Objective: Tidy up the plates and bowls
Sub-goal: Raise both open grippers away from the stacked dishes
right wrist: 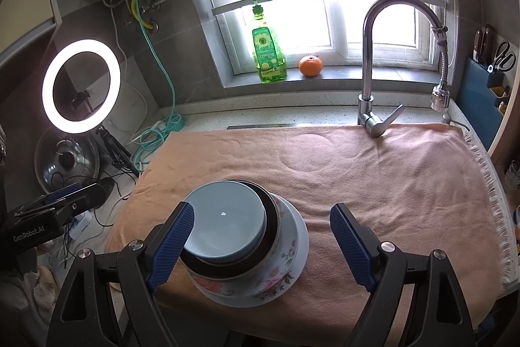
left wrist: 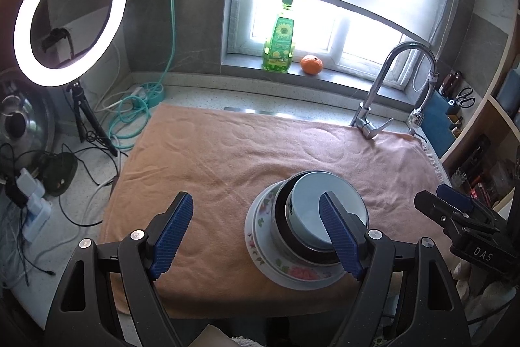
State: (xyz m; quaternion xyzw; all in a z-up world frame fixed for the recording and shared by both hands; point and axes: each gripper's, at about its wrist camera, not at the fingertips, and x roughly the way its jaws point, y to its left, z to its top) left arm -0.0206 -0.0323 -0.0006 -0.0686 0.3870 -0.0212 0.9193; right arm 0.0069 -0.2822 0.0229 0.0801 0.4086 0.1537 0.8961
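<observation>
Bright window (right wrist: 325,21), grey tiled wall (right wrist: 182,54)

Both wrist views look steeply down, close over the towel (left wrist: 227,158), sharing the stacked dishes (right wrist: 247,236).

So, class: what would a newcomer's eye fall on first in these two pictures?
First, the stack on the peach towel: a blue bowl nested in a dark bowl on a floral plate. Next, the glowing ring light at left, then the green detergent bottle and orange on the windowsill.

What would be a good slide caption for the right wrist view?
Open right gripper hovers over a blue bowl nested in a dark bowl on a floral plate.
</observation>
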